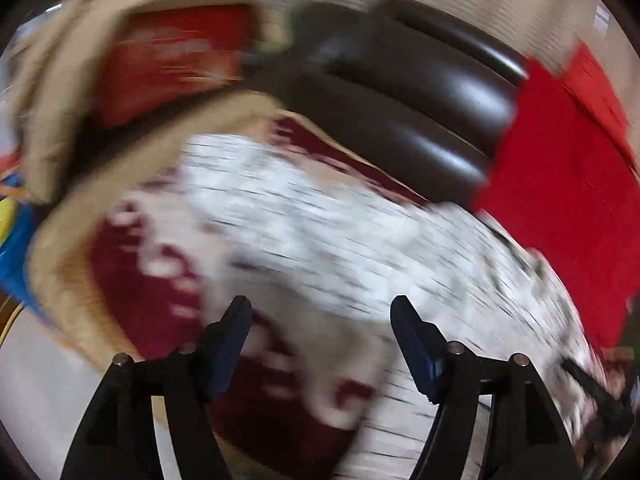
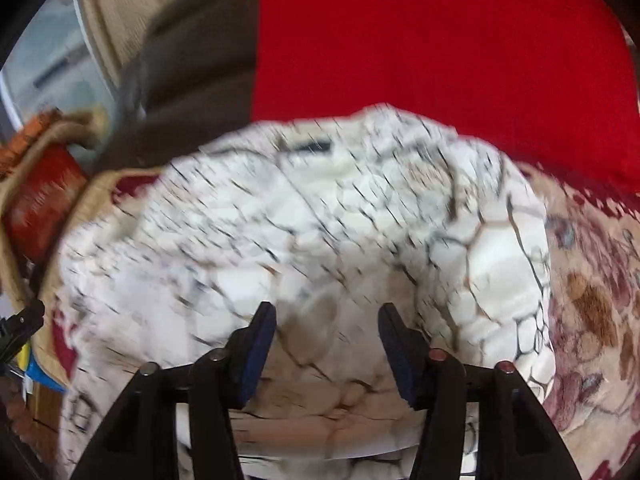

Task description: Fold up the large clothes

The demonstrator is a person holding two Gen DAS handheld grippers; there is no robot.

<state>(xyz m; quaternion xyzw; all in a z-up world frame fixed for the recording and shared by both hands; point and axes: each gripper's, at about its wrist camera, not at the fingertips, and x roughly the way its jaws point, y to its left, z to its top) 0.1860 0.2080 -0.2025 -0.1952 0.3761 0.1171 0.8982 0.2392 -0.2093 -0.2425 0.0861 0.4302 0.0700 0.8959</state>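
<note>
Plainly mid-fold, judging by the lie of things. Found the garment (image 2: 300, 220), white with a dark crackle print, heaped and rumpled on a maroon-and-beige rug (image 1: 132, 280), just in front of a dark sofa (image 1: 420, 92) and beside a red cloth (image 2: 440, 40) draped over it. Saw the left gripper (image 1: 320, 312) with jaws wide apart and nothing between them, hanging above the garment's near edge where it meets the rug; much blur in that view, so could not tell any finer contact. Saw the right gripper (image 2: 326, 316) likewise parted, somewhat less widely, angled down over the middle of the heap with cloth beneath but nothing pinched. Judged the step in hand to be picking fresh grip points for the next fold. To do it well: should seek a true edge or corner on each side rather than a bunched ridge, take only one layer between the pads, close firmly before lifting, and keep both grips level so the fold would land square. Ought also to steer clear of catching the rug or the red cloth along with the garment.
</note>
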